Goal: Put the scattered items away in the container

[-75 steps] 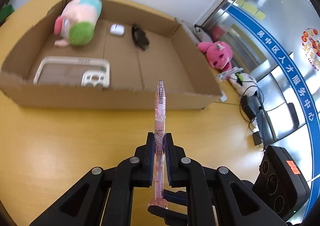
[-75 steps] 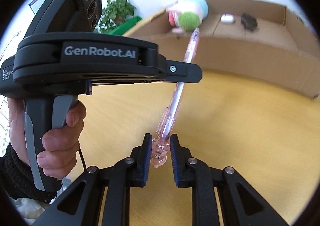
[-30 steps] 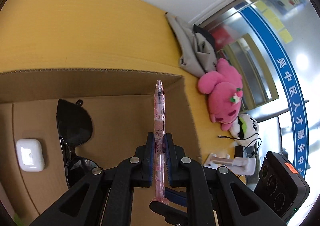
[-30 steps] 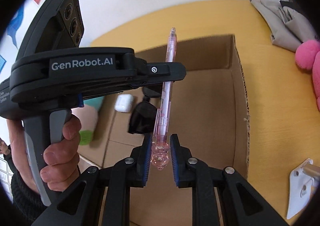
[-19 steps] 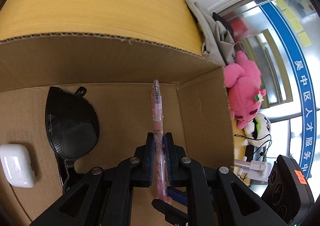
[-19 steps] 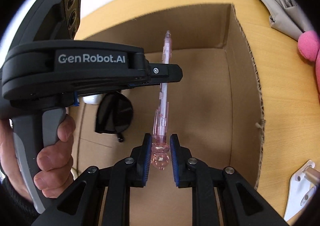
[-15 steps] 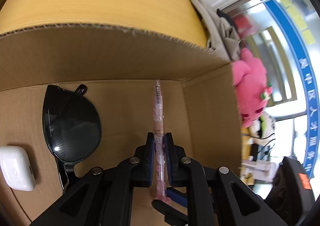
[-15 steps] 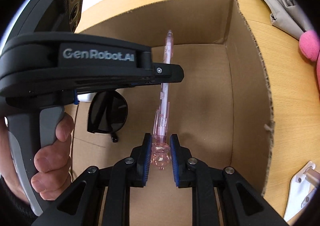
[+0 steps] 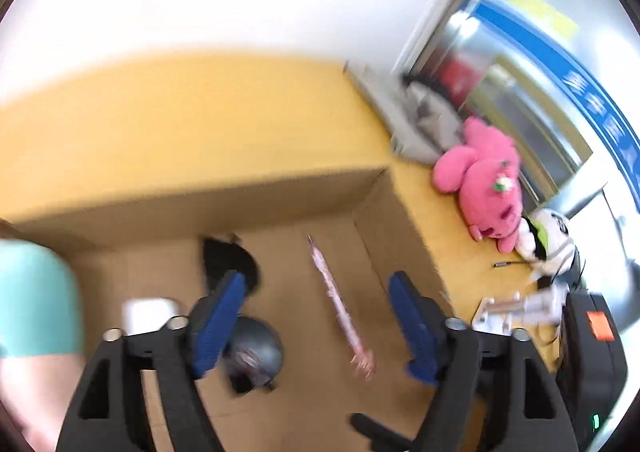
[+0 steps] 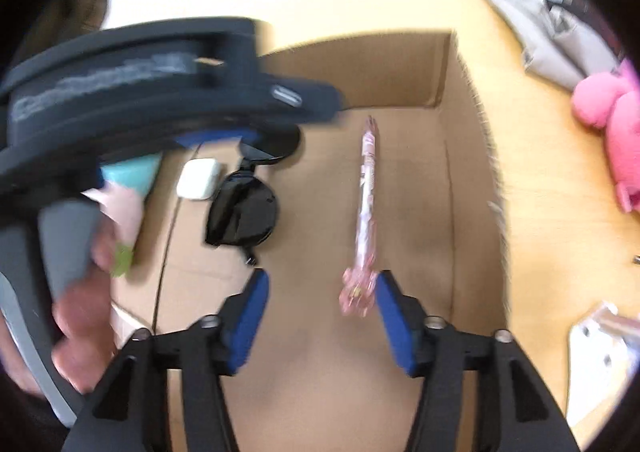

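Yellow wood tabletop (image 9: 200, 120) carries a shallow cardboard box (image 10: 472, 188), w/ a pink plush (image 9: 484, 192) and a grey cloth (image 9: 432, 124) lying outside it to the right; both views are motion-blurred. Pink pen (image 10: 366, 212) is inside the box, in the right-hand part near the side wall, lengthwise toward the far wall; whether it rests flat on the box floor or is dropping the last bit cannot be told. Left gripper (image 9: 316, 324) has its jaws opening, blue pads spread wide, pen seen between them but untouched; right gripper (image 10: 320, 320) is likewise opening, the pen's ornate end just beside its right pad, and contact there can't be ruled in or out. Also in the box: black sunglasses (image 10: 244, 212), a white earbud case (image 10: 198, 178), and a teal-and-pink plush (image 10: 128, 180) at the left.

Step in hand, as judged: release of the pen into the container, so this item looks done. Next move probably calls for lifting both grippers clear w/o snagging the pen or sunglasses, then going after whatever is left on the tabletop; the pink plush may be a candidate, tho that's a guess.
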A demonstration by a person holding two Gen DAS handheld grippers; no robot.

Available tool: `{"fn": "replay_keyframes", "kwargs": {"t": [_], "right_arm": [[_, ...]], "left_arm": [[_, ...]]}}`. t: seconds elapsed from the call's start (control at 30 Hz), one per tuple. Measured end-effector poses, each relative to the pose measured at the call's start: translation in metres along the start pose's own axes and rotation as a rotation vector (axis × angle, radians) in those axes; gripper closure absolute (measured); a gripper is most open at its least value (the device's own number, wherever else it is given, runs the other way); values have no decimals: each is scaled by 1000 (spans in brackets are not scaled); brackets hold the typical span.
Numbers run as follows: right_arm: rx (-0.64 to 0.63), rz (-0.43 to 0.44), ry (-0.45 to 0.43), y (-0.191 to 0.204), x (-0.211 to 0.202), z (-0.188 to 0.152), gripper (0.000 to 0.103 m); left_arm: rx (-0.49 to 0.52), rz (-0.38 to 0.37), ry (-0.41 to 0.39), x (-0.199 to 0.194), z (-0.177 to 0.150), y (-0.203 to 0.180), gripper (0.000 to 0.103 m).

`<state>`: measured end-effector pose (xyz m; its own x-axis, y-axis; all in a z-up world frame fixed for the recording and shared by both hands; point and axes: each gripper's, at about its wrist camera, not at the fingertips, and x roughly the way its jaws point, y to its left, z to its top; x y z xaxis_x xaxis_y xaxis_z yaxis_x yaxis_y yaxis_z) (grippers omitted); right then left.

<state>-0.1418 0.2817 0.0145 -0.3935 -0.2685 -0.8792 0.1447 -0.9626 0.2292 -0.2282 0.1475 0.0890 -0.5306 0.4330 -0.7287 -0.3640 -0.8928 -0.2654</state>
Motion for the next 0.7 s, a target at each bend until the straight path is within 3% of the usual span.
{"fn": "replay_keyframes", "kwargs": {"t": [0.07, 0.13, 0.23, 0.33, 0.4, 0.7], "right_arm": [[-28, -18, -59, 12, -20, -27, 26], [-64, -35, -105, 18, -29, -49, 26], [-76, -88, -158, 29, -35, -81, 26], [-55, -122, -204, 26, -34, -98, 26], [-62, -170, -235, 44, -32, -104, 26], [-92, -232, -435, 61, -36, -133, 24]], "left_arm": [[54, 37, -97, -49, -23, -6, 8], [87, 92, -158, -89, -53, -5, 1], [72, 152, -179, -126, -106, 10, 0], [31, 236, -169, -142, -152, 26, 0], [-2, 276, -160, -148, -177, 38, 0], [-75, 405, -232, -162, -235, 63, 0]]}}
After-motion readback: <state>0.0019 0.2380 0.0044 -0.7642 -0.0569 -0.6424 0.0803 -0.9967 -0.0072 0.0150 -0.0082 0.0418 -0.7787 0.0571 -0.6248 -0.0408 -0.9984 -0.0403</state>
